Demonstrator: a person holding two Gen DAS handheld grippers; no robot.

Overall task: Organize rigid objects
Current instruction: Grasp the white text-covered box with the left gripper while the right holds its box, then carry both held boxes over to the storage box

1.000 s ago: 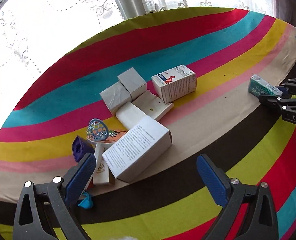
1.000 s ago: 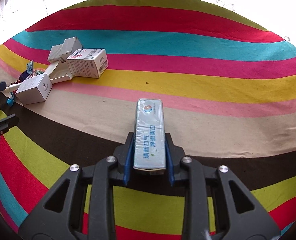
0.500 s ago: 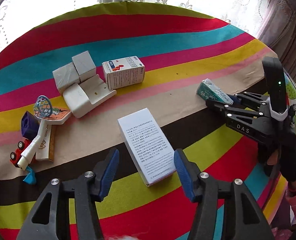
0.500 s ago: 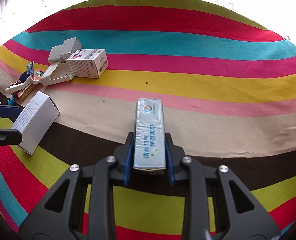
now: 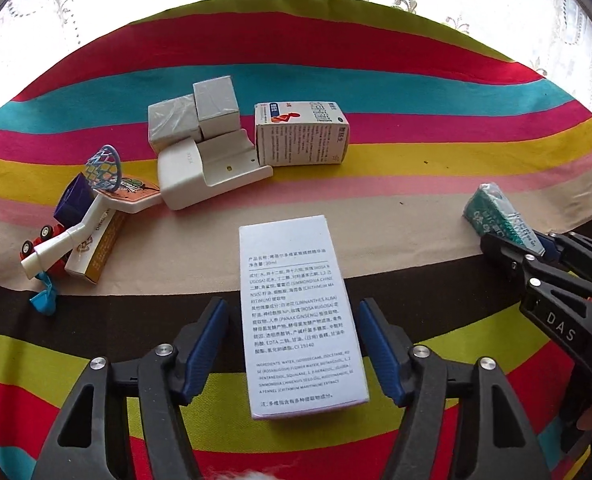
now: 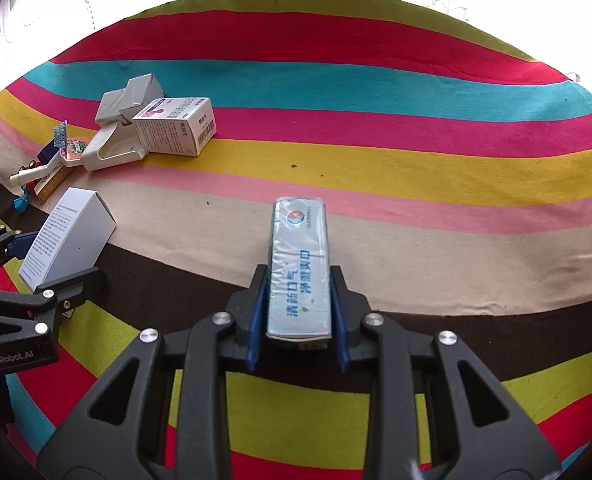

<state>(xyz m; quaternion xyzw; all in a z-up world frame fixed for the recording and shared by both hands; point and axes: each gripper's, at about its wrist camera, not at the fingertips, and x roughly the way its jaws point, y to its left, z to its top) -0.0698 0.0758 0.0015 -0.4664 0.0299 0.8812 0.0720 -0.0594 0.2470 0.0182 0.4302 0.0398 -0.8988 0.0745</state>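
Observation:
A white printed box lies between the blue pads of my left gripper. There is a gap on each side of it, so the jaws stand open around it. It also shows in the right wrist view, resting on the striped cloth. My right gripper is shut on a slim pale-blue wrapped box, held just above the cloth. That box also shows at the right of the left wrist view.
A pile sits at the far left: two grey cubes, a white holder, a red-and-white medicine box, a toy basketball hoop, a purple block, a toy car, an orange box. Curtained window behind.
The white box has left the pile and now lies between my left jaws, nearer the front. The left view has swung to the right. My right gripper has kept still.

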